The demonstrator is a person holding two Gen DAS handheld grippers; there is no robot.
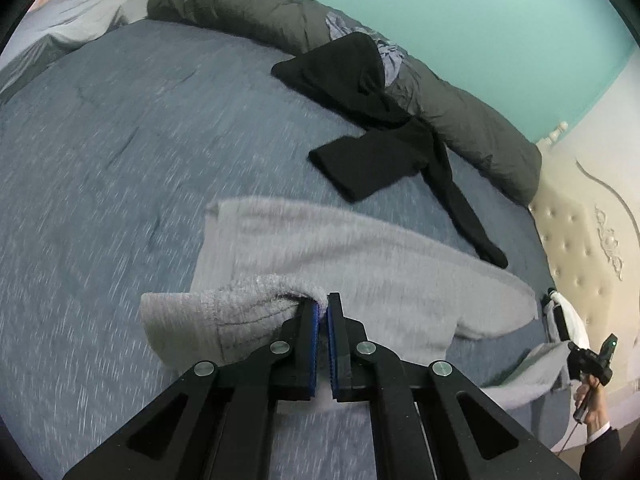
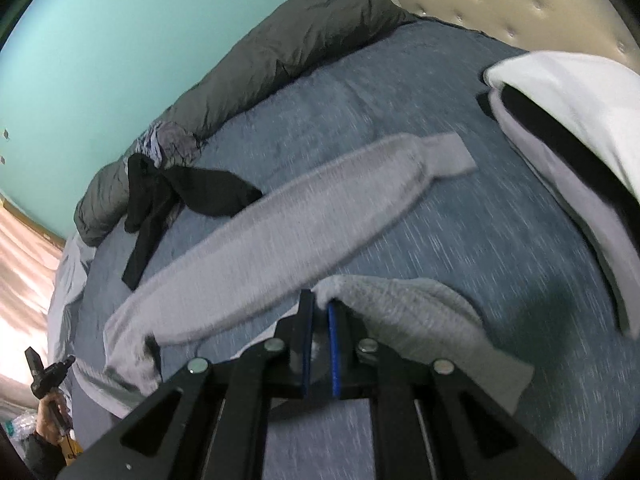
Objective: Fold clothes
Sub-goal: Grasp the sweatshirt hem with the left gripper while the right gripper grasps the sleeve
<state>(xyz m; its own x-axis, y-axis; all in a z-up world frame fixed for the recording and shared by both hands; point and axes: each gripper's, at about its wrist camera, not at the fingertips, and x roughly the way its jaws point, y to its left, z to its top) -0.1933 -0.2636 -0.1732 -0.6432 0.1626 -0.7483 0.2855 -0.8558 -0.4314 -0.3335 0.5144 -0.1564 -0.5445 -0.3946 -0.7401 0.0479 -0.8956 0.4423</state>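
Both claws, left and right, pinch a grey sweater lying crosswise.

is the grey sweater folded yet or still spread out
Partly spread. The grey sweater lies on the bed, one sleeve stretched out; both grippers pinch its edges.

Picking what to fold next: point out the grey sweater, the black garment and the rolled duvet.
grey sweater (image 2: 280, 216): right wrist view, mid-sleeve.
black garment (image 1: 372, 164): left wrist view, folded lower part.
rolled duvet (image 1: 248, 4): left wrist view, upper bulge.
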